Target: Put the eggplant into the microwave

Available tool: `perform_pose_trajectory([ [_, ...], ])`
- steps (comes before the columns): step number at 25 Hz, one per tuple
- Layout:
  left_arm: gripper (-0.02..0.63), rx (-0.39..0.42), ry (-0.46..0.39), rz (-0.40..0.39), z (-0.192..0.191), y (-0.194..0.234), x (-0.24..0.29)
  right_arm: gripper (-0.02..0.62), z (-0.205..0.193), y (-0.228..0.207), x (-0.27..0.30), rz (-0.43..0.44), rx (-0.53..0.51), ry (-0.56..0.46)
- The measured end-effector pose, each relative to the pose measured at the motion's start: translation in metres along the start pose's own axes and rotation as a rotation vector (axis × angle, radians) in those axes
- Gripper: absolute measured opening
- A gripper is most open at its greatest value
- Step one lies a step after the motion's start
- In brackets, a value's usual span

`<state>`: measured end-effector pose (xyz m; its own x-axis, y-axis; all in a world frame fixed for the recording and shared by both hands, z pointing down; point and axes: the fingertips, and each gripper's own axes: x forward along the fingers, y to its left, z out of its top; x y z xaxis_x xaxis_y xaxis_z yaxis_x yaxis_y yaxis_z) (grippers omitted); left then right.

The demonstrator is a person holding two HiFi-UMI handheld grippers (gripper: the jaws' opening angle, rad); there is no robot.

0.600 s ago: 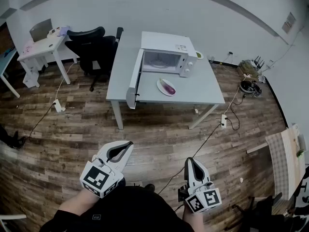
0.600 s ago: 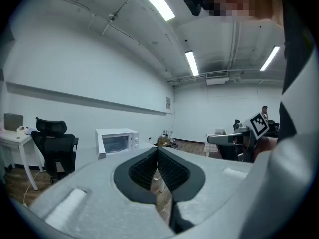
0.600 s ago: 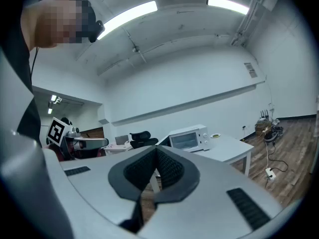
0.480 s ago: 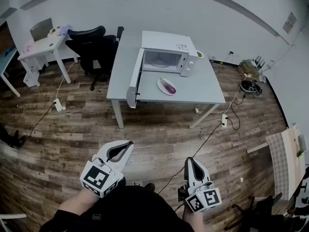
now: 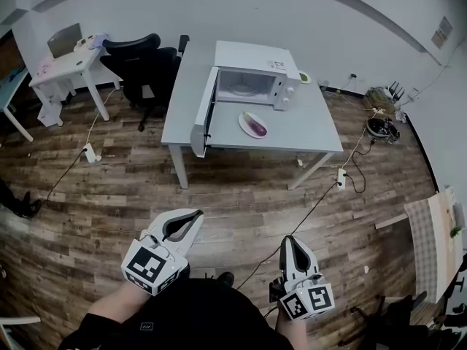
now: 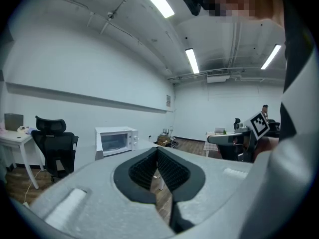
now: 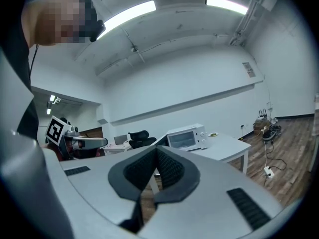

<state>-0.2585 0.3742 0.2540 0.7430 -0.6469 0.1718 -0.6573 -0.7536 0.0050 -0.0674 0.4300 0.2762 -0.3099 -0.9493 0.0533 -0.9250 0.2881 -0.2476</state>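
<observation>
A purple eggplant (image 5: 256, 126) lies on a white plate (image 5: 245, 119) on the grey table (image 5: 306, 133), just in front of the white microwave (image 5: 252, 75), whose door (image 5: 202, 117) hangs wide open to the left. Both grippers are held low and near me, far from the table, over the wood floor. My left gripper (image 5: 195, 216) is shut with nothing in it; its tips meet in the left gripper view (image 6: 156, 151). My right gripper (image 5: 289, 243) is shut and empty too, its tips together in the right gripper view (image 7: 156, 148). The microwave (image 6: 116, 139) (image 7: 187, 138) shows far ahead in both gripper views.
A black office chair (image 5: 139, 65) stands left of the table, beside a small white desk (image 5: 67, 68). Cables and power strips (image 5: 341, 177) lie on the floor right of the table, with more clutter (image 5: 379, 126) by the wall.
The head view has shifted slightly, so the table and microwave sit a touch higher in the picture. Both grippers stay shut and hold their places.
</observation>
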Motion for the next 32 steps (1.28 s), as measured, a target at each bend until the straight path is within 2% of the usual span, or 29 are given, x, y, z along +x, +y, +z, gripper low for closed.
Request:
perform_pose_trajectory([
  [4,0.009,0.002,0.005,0.011,-0.001,-0.013,0.009,0.014,-0.001,-0.015,-0.011,0.012,0.035,-0.013],
  [14,0.009,0.015,-0.026,0.054,0.014,-0.053,0.034,0.015,0.003,-0.051,-0.043,0.055,0.037,-0.020],
  [19,0.009,0.035,-0.054,0.028,0.029,-0.064,0.055,0.017,0.002,-0.059,-0.036,0.074,0.055,-0.015],
  [23,0.009,0.028,-0.030,0.030,0.020,-0.053,0.070,0.017,0.004,-0.066,-0.021,0.081,0.059,-0.006],
  [32,0.009,0.004,-0.010,0.028,0.009,0.005,0.124,0.017,0.012,-0.103,0.042,0.048,0.071,0.013],
])
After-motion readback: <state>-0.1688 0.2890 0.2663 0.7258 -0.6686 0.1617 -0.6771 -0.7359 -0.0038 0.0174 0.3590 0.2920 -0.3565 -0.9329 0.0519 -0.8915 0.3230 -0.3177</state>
